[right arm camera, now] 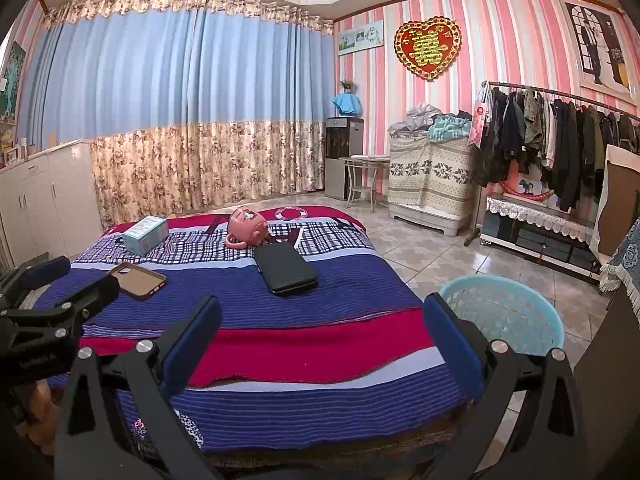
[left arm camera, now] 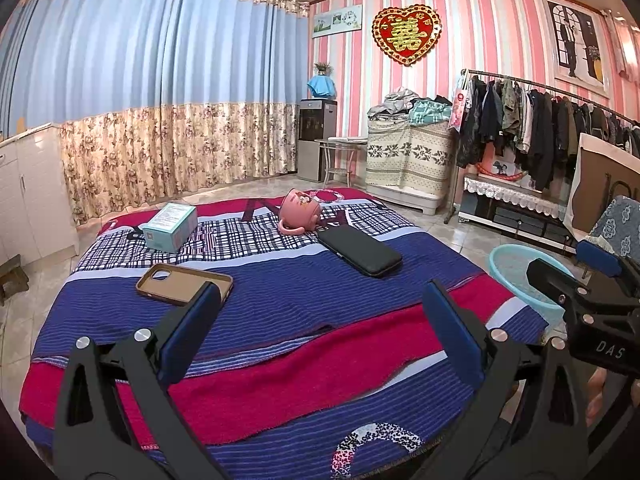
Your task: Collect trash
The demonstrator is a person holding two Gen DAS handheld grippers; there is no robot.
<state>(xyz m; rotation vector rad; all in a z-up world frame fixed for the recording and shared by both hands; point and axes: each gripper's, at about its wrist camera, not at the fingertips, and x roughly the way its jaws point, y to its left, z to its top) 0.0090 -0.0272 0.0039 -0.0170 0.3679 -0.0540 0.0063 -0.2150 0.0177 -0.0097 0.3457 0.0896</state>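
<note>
Both grippers, left (left arm camera: 320,328) and right (right arm camera: 322,338), are hovering wide open and empty over the bed (left arm camera: 280,292); box (left arm camera: 170,227), cup (left arm camera: 300,210), case (left arm camera: 182,283) and wallet (left arm camera: 360,255) are lying on it, basket (right arm camera: 504,316) standing just beside.

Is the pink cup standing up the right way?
No, the pink ceramic cup lies tipped on its side on the striped blanket, its handle resting low.

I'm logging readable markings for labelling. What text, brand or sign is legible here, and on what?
"DAS": right gripper body, left wrist view.
"囍": gold character on the red heart wall ornament.
Teal box: print too small.
Left gripper body: lettering blurred.
Wall clock picture: numerals unreadable.
</note>
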